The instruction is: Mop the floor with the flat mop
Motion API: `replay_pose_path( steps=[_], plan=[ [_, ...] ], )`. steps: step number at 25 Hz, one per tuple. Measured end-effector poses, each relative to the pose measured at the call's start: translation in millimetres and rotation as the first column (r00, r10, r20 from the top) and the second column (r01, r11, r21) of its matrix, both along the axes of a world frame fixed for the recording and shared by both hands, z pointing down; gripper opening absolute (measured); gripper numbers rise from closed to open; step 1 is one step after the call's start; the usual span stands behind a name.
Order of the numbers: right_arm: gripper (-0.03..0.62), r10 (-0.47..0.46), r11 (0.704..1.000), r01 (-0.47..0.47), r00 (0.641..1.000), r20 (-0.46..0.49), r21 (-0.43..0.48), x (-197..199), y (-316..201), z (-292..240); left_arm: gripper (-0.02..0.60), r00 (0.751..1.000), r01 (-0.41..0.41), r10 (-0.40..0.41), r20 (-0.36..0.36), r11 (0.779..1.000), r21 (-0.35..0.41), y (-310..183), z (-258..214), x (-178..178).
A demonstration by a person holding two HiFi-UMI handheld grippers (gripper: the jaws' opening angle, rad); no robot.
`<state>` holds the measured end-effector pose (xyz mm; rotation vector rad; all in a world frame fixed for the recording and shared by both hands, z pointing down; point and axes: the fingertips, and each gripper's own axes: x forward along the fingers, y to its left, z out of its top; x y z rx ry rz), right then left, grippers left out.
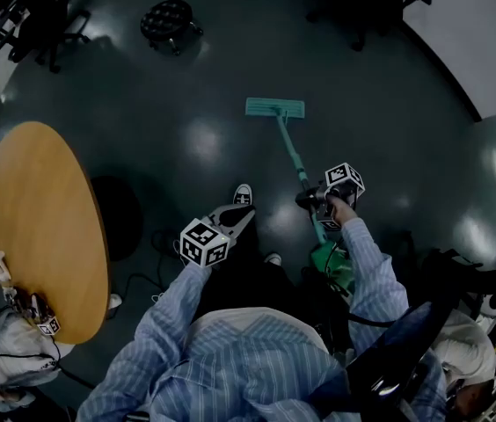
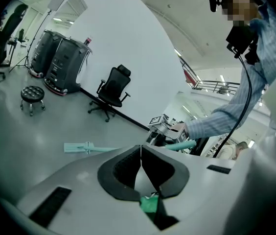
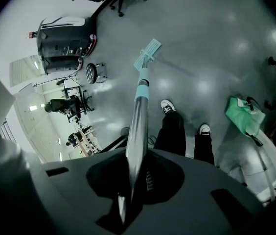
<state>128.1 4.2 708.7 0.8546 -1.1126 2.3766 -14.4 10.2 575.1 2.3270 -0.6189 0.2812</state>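
1. A green bag (image 1: pixel 336 262) lies on the floor (image 1: pixel 186 139) just behind the right hand-held gripper (image 1: pixel 311 199), on the person's side.
2. The left hand-held gripper (image 1: pixel 241 215) hangs left of the right hand-held gripper and well apart from it. Its jaws are pressed together with nothing between them.
3. The right hand-held gripper is clenched on the handle of the flat mop (image 1: pixel 288 139). In its own view the pole runs straight out from between the jaws.
4. From the right hand-held gripper the handle slants forward and a little left, down to the mop head (image 1: pixel 274 107), which lies flat on the floor well ahead of it.
5. A black stool (image 1: pixel 171 20) stands far beyond the right hand-held gripper, off to its left, past the mop head.
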Motion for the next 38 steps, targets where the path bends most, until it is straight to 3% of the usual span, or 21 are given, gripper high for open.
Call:
replay_pose_path(
  steps=[9, 25, 38],
  plan=[
    [0.058, 0.037, 0.999, -0.037, 0.999, 0.021, -0.019, 6.9, 133.6, -11.1, 0.009, 1.000, 0.028, -0.027, -0.010, 0.998, 0.050, 77.0, -22.7, 16.2],
    [0.058, -0.049, 0.997, 0.051, 0.998, 0.037, -0.053, 33.3, 373.2, -26.6, 0.009, 1.000, -0.005, 0.005, -0.006, 0.995, 0.098, 214.3, -29.9, 52.4],
    [0.058, -0.064, 0.995, 0.067, 0.997, 0.051, -0.072, 57.2, 456.8, -47.3, 0.009, 1.000, -0.020, 0.021, -0.005, 0.991, 0.134, 237.8, -38.4, 57.4]
  ],
)
